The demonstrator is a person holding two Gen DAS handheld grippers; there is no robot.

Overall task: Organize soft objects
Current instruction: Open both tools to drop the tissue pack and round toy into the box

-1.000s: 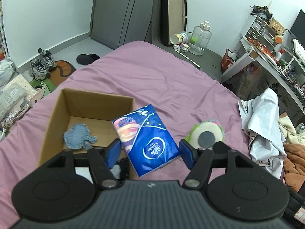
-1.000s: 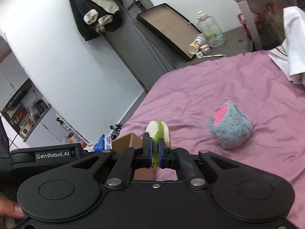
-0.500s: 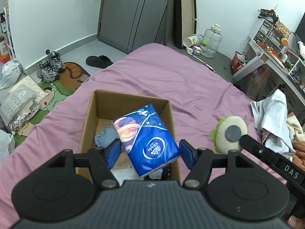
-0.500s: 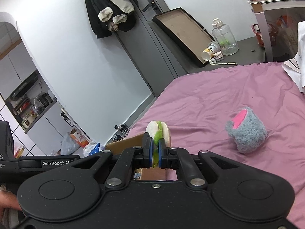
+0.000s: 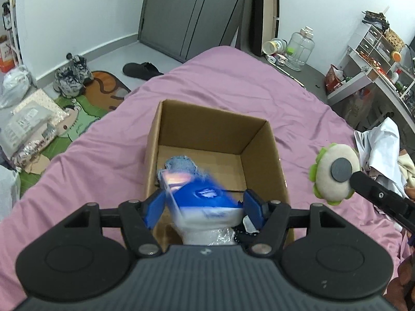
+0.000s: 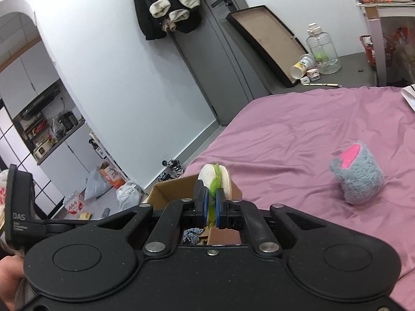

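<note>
Left gripper (image 5: 205, 204) sits over the near end of the cardboard box (image 5: 212, 127) on the bed (image 5: 233, 83); its jaws stand wide apart and the blue tissue pack (image 5: 199, 194) between them is motion-blurred, seemingly loose and dropping into the box, though contact with the pads can't be told for sure. A blue fuzzy thing (image 5: 181, 164) already lies on the box floor. Right gripper (image 6: 212, 204) has jaws pinched nearly closed on the green frill of a plush sandwich toy (image 6: 215, 178), held in the air just beside the box's right wall. Grey plush with pink patch (image 6: 356, 173) lies on the bed, well apart from the box. Best move, I'd judge: lift the left gripper straight up and clear, so the right can swing in over the rim and release low and centred. Far half of the box is bare, plenty of room. Watch the right wall edge, since cardboard on a soft bed could tip if nudged.
</note>
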